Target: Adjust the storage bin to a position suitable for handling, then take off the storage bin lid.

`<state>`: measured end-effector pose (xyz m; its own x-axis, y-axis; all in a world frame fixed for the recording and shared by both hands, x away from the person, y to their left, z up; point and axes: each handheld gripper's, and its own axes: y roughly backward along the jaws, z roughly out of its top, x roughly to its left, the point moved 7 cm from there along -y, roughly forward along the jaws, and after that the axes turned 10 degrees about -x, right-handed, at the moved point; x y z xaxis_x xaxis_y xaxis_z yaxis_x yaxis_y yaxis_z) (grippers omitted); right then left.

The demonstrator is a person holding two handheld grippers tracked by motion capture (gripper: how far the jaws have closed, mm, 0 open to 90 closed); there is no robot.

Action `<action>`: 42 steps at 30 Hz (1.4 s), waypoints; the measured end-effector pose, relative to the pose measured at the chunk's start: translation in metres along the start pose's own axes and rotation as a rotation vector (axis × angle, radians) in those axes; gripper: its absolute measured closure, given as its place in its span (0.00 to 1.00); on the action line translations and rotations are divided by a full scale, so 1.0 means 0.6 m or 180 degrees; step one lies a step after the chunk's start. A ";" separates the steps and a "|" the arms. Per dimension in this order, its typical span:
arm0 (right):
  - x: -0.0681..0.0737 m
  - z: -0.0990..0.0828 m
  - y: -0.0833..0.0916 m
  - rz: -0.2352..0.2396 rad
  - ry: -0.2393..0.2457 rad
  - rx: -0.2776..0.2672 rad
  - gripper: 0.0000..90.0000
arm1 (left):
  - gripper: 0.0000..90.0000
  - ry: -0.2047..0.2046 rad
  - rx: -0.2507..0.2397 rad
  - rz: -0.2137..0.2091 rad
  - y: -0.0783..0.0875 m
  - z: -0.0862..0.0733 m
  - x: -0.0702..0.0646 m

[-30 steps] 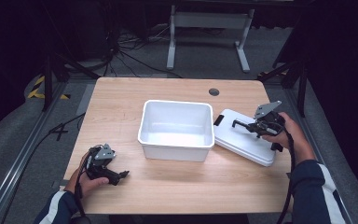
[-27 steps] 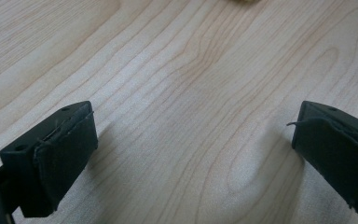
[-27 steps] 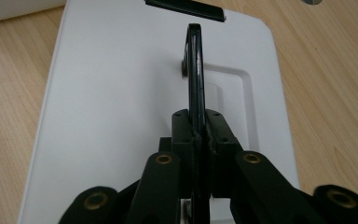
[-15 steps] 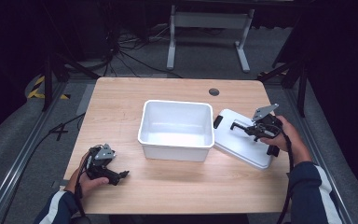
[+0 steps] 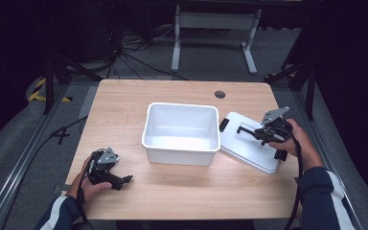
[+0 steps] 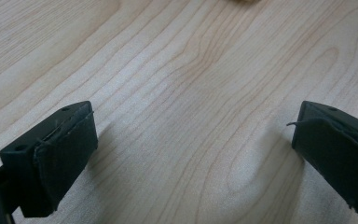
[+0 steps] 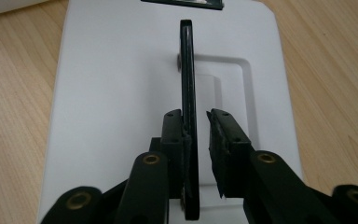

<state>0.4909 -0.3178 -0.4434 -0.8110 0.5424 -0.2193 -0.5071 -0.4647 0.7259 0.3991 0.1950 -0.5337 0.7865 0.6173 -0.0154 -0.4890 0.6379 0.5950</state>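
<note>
- The flat white rectangular plastic lid [image 5: 249,146] lies on the right part of the light wooden table [image 5: 172,91], one short end tilted up against the right wall of the open white rectangular plastic tub [image 5: 181,132].
- In the high view its long axis runs on a slant, from the upper left by the tub to the lower right near the table's edge.
- A thin black handle [image 7: 188,93] stands upright along the lid's middle; a black clip [image 5: 224,124] sits at the raised end.
- The right gripper [image 7: 197,135] straddles the handle. Its jaws have just been opening: the left pad touches the handle, the right pad stands off with a small gap.
- The handle's near end is hidden behind the jaws.
- The left gripper [image 5: 122,179] rests on the table's near left, well apart from the tub, jaws wide apart with only bare wood between them.
</note>
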 end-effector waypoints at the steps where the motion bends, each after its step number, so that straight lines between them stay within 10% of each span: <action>1: -0.001 0.002 0.003 -0.0019 0.0010 -0.0023 0.81 | 0.01 0.0001 0.0000 0.0000 0.000 0.000 0.000; 22: 0.023 0.038 0.043 -0.0145 -0.0140 -0.0301 0.63 | 0.01 -0.0032 0.0013 0.0002 0.002 -0.001 0.002; 42: 0.055 0.011 0.103 -0.0441 -0.0299 -0.0553 0.53 | 0.00 -0.0035 0.0012 -0.0004 0.002 0.000 0.003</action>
<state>0.4345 -0.3239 -0.4015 -0.7037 0.6682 -0.2415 -0.6608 -0.4904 0.5682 0.3997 0.1967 -0.5333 0.7912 0.6115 -0.0073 -0.4867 0.6369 0.5980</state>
